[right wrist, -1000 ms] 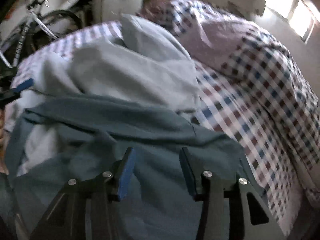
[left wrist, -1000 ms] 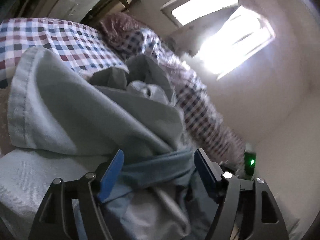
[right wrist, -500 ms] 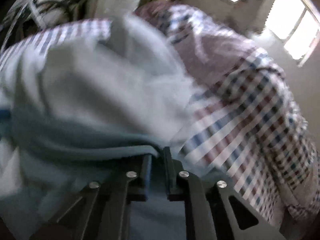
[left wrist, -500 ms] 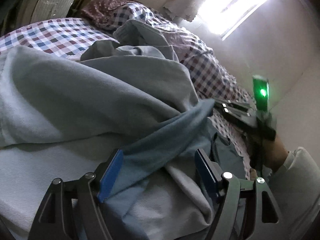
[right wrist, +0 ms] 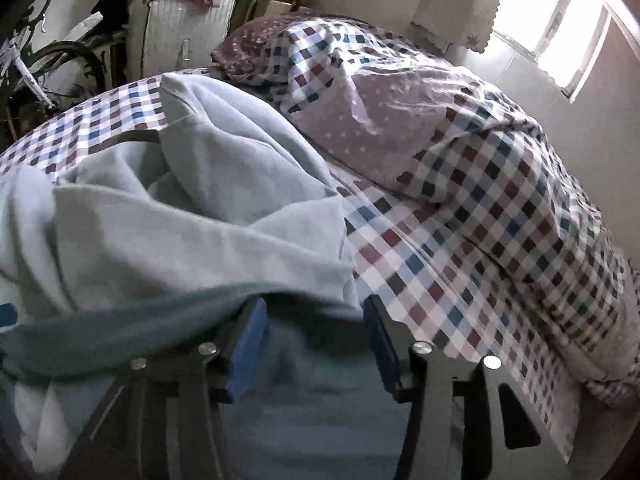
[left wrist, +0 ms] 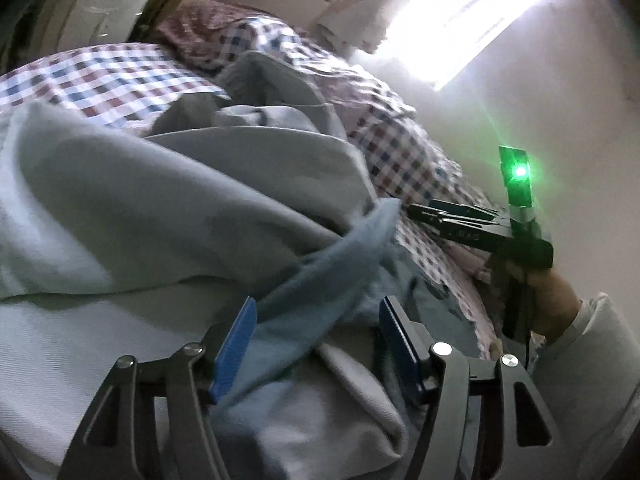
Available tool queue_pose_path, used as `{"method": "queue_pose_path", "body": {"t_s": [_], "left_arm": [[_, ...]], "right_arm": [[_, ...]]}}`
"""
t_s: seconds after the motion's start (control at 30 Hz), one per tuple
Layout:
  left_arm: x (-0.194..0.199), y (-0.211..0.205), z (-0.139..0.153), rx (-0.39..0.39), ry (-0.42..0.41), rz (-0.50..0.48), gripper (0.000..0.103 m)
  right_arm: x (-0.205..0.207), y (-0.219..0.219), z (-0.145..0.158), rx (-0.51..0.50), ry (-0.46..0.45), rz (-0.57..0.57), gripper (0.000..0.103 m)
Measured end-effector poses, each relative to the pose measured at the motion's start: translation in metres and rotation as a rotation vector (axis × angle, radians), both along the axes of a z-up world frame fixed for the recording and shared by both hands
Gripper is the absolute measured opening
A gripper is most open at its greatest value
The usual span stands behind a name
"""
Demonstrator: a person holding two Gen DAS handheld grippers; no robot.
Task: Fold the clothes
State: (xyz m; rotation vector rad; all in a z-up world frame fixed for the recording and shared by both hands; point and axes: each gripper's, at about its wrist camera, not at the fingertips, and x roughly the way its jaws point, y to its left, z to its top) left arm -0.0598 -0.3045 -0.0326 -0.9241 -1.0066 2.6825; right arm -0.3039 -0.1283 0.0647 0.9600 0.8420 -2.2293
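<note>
A heap of pale grey-blue clothes point(left wrist: 168, 200) lies on the checked bed; it also shows in the right wrist view point(right wrist: 192, 232). A darker blue garment point(left wrist: 320, 280) runs across the heap's near side, between the wide-apart fingers of my left gripper point(left wrist: 316, 320), which is open. In the right wrist view the blue garment point(right wrist: 312, 392) lies under and between the jaws of my right gripper point(right wrist: 316, 312), which are apart. The right gripper also shows in the left wrist view point(left wrist: 416, 212), just past the garment's tip, with a green light on it.
The checked bedcover point(right wrist: 460, 240) and a dotted purple pillow point(right wrist: 380, 136) lie to the right of the heap. Bright windows point(right wrist: 560, 28) are behind. A bicycle point(right wrist: 36, 68), a white case point(right wrist: 180, 36) and boxes stand beyond the bed's far left side.
The right gripper's fingers, shut half a second ago, have opened. The blue garment's edge now lies stretched across the heap. The left gripper stayed open.
</note>
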Motion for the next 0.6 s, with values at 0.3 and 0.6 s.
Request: {"method": "queue_pose_path", "body": {"t_s": [0.3,0.6], "left_arm": [[0.001,0.048,0.021,0.010,0.137,-0.243,0.068],[-0.005,0.037,0.010,0.115,0.111,-0.185,0.068]], "right_arm": [[0.040,0.054,0.006,-0.104,-0.252,0.264,0.055],[0.068,0.037,-0.026,0.006,-0.303,0.424,0.047]]}}
